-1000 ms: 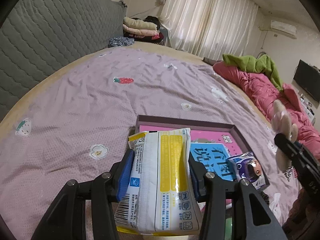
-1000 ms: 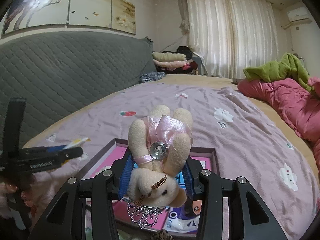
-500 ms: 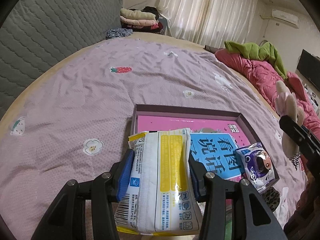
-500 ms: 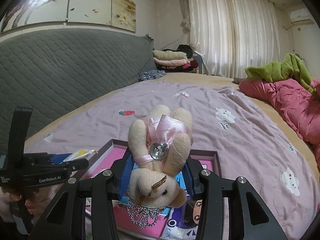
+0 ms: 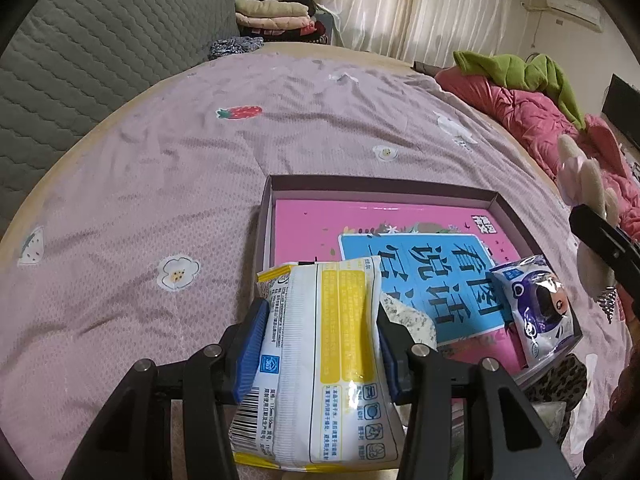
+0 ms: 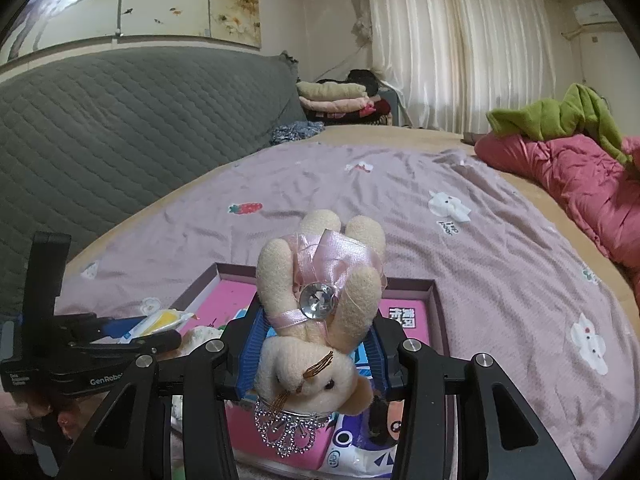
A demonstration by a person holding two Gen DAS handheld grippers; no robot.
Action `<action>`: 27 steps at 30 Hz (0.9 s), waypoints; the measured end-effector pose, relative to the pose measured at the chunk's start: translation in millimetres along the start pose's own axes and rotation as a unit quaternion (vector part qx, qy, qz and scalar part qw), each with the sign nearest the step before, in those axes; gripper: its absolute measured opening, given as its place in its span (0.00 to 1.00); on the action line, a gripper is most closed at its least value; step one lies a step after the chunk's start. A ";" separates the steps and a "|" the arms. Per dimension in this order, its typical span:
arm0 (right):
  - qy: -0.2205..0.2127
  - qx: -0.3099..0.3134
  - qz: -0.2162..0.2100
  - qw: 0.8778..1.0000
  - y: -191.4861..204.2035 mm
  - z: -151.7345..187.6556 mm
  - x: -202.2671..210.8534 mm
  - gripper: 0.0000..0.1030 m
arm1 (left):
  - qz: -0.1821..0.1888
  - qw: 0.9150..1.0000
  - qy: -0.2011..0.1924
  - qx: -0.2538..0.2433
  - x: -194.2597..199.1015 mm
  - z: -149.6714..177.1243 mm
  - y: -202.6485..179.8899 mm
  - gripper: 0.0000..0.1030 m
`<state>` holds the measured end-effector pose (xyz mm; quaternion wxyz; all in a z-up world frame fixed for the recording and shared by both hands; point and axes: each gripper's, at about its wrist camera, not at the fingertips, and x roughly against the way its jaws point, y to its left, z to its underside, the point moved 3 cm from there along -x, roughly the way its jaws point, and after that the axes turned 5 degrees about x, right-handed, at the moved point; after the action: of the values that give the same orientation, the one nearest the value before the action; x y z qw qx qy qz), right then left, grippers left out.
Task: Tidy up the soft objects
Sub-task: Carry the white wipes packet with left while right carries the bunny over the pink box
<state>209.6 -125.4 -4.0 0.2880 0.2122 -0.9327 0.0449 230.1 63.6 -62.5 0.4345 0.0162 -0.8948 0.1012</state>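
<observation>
My left gripper (image 5: 318, 334) is shut on a white and yellow tissue pack (image 5: 320, 364), held above the near left corner of a shallow purple box (image 5: 384, 194) that lies on the bed. A pink and blue book (image 5: 416, 256) fills the box floor, and a small purple-and-white packet (image 5: 540, 308) rests at its right side. My right gripper (image 6: 316, 344) is shut on a beige plush bunny (image 6: 320, 300) with a pink ribbon dress and a jewel, head toward the camera, over the same box (image 6: 434, 292). The bunny (image 5: 588, 184) and right gripper show at the left view's right edge.
The bed has a lilac sheet (image 5: 160, 184) with small prints. A grey quilted headboard (image 6: 120, 128) stands on the left. A red quilt (image 6: 576, 176) with a green garment lies at the right. Folded clothes (image 6: 336, 96) are stacked at the far side by the curtains.
Both grippers have sunk and moved closer over the box, so more of the book and the packet shows. The grips on the tissue pack and the bunny are unchanged.
</observation>
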 end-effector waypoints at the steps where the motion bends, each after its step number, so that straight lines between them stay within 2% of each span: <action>1: 0.002 0.000 -0.001 1.000 -0.3 -0.1 -1.4 0.45 | -0.001 1.000 0.001 -0.002 -0.7 0.9 -0.7 0.47; 7: 0.027 0.005 -0.012 1.000 3.8 5.8 -11.8 0.45 | -0.001 1.000 0.004 -0.007 -2.0 2.8 -2.9 0.47; 16: 0.099 0.022 -0.031 0.994 15.3 25.3 -36.7 0.45 | 0.009 1.000 0.014 -0.013 -5.3 5.4 -7.7 0.47; 27: 0.143 0.042 -0.038 0.988 24.9 42.8 -52.0 0.45 | 0.012 1.000 0.014 -0.017 -5.2 7.2 -10.9 0.47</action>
<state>215.6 -92.4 -67.5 0.4111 0.2512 -0.8702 0.1030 229.1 51.2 -69.1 0.4461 -0.0040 -0.8903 0.0912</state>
